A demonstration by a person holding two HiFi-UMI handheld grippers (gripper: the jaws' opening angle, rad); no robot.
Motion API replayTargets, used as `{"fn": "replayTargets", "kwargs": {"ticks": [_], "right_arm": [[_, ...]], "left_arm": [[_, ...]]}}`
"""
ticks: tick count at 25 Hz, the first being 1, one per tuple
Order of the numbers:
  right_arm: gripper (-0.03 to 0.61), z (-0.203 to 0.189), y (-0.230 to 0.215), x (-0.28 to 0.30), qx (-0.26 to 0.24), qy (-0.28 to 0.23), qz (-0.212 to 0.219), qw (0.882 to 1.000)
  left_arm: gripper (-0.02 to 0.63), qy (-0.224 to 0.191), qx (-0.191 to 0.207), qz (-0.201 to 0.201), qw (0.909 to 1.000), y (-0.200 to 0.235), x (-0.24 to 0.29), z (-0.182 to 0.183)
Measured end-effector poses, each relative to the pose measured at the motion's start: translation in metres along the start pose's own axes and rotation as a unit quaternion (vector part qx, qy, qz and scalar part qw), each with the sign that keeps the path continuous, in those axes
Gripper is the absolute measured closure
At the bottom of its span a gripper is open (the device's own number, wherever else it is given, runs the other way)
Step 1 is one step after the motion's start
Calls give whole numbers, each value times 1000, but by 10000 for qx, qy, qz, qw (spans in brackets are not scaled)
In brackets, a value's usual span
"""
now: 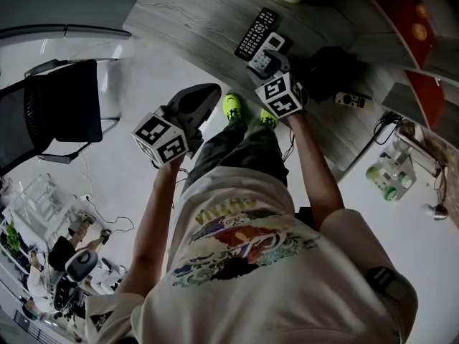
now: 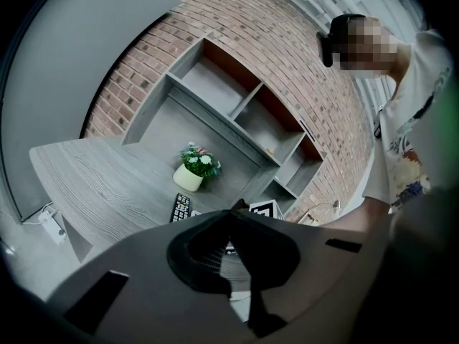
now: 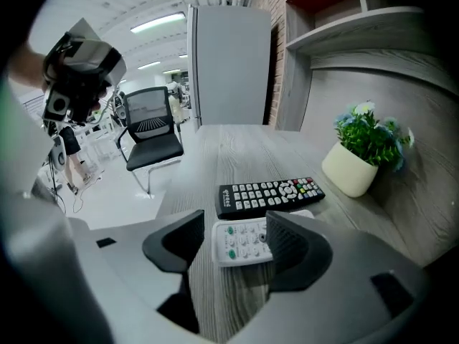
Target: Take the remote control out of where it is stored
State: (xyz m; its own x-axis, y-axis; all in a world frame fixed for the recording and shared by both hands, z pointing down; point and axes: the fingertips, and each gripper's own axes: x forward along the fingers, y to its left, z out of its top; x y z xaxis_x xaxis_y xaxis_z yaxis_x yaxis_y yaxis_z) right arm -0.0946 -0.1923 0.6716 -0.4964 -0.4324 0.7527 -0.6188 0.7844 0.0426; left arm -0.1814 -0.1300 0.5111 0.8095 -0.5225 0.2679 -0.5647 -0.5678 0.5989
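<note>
A white remote (image 3: 240, 241) lies flat on the grey wooden desk (image 3: 237, 149), buttons up, with a longer black remote (image 3: 269, 194) just behind it. My right gripper (image 3: 235, 224) is open and points down at the white remote, which lies between the two fingers without either pad pressing on it. The right finger (image 3: 290, 246) hides the remote's far end. In the head view the right gripper (image 1: 267, 64) hangs over the white remote (image 1: 270, 49) beside the black remote (image 1: 257, 33). My left gripper (image 1: 204, 95) is shut and empty, held off the desk's edge over the floor.
A cream pot with a small plant (image 3: 350, 169) stands by the back wall right of the remotes. A dark bag-like thing (image 1: 331, 67) and a small white remote (image 1: 353, 100) lie further along the desk. A black office chair (image 1: 61, 110) stands on the floor at left.
</note>
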Motion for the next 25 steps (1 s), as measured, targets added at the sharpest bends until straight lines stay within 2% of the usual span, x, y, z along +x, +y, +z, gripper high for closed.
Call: {"fn": "replayTargets", "kwargs": {"ticks": [4, 10, 18, 25], "right_arm": [[327, 5, -1, -15, 101, -162, -35, 9998], [332, 11, -11, -52, 126, -375, -376, 9985], [484, 11, -10, -115, 233, -666, -689, 9951], [537, 2, 18, -161, 589, -942, -459, 9927]], "left_arm": [[607, 1, 44, -79, 10000, -6, 1, 1], [607, 55, 185, -363, 9992, -23, 9, 3], [607, -8, 390, -716, 9967, -59, 22, 7], [607, 20, 467, -768, 9960, -97, 22, -7]]}}
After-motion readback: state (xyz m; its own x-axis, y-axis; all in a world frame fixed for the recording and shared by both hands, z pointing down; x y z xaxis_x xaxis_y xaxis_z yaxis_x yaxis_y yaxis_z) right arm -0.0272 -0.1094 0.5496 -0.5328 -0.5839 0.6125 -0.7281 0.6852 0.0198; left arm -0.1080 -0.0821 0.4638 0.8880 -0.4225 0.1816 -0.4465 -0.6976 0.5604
